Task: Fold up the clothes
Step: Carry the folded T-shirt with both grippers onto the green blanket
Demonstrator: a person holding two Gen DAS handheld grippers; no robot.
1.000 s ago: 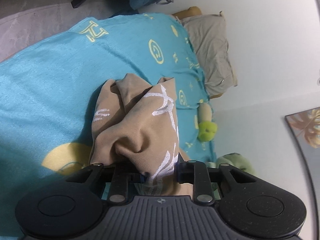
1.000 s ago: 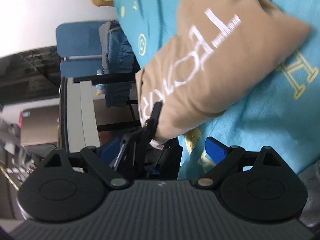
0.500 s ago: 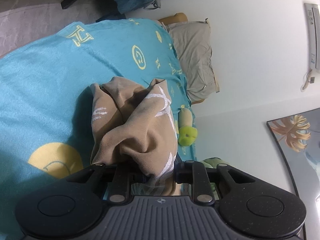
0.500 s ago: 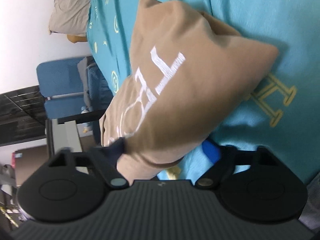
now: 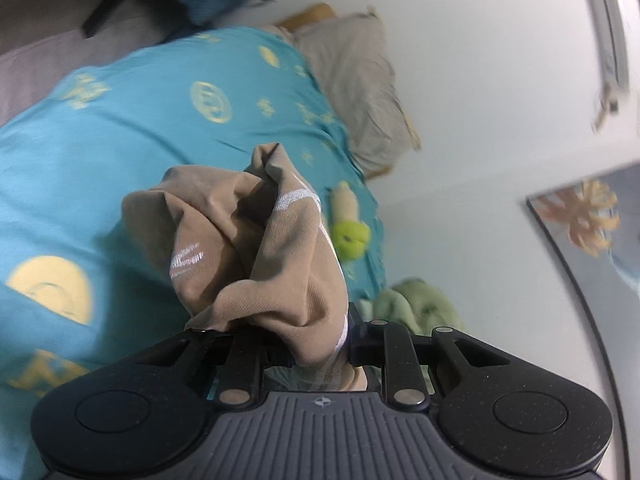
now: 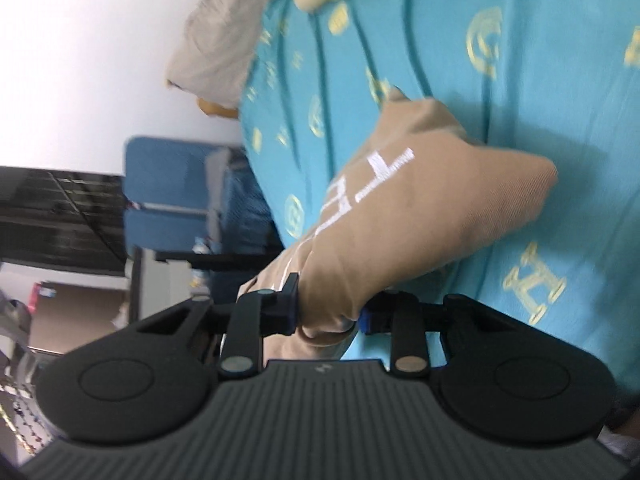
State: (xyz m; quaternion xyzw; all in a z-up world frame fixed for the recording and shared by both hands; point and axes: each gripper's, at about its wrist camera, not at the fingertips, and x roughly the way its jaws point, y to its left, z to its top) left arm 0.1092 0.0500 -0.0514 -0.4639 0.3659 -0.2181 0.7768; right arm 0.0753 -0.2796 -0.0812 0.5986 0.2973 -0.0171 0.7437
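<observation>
A tan garment with white lettering (image 5: 256, 248) hangs bunched over the turquoise bed cover (image 5: 120, 140). My left gripper (image 5: 316, 344) is shut on one edge of it, the cloth draped over the fingers. In the right wrist view the same tan garment (image 6: 420, 208) stretches away over the bed cover (image 6: 520, 60), and my right gripper (image 6: 330, 312) is shut on its near end, cloth pinched between the blue pads.
A beige pillow (image 5: 356, 88) lies at the head of the bed by the white wall. A green plush toy (image 5: 350, 232) and a green cloth (image 5: 416, 308) lie by the wall. A blue chair (image 6: 172, 196) with clothes and a desk stand beside the bed.
The right gripper has closed on the garment's end, which it only touched a second ago. Both grippers have swung, and the garment has bunched and lifted further.
</observation>
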